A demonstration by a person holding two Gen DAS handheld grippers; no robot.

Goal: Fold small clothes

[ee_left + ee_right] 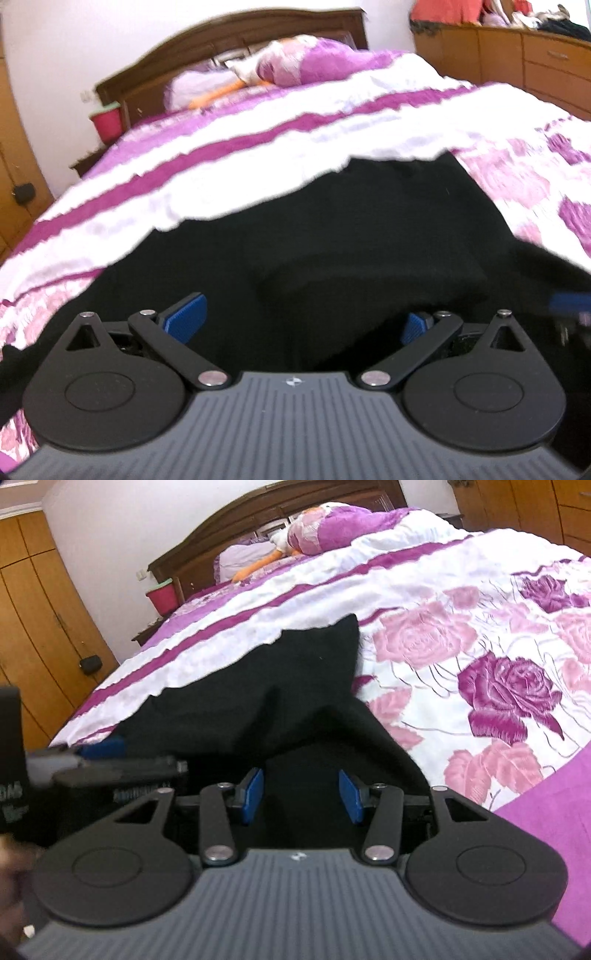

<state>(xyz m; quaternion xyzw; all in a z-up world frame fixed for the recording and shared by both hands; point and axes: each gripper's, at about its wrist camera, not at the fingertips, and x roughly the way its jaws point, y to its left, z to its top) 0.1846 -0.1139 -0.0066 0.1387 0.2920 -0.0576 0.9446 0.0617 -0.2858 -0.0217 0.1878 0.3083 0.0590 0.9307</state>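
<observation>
Right wrist: jaws apart over black garment (258, 705)

Ahead of you the bedspread (424, 602) lay open and flat, giving room to pass beyond the black garment (258, 701) and to its right. At the far end, pillows (332, 528) and the headboard (221, 40) closed the way. Your left claw (103, 760) crowded in just beside your right claw (301, 794), leaving little room between them.
</observation>
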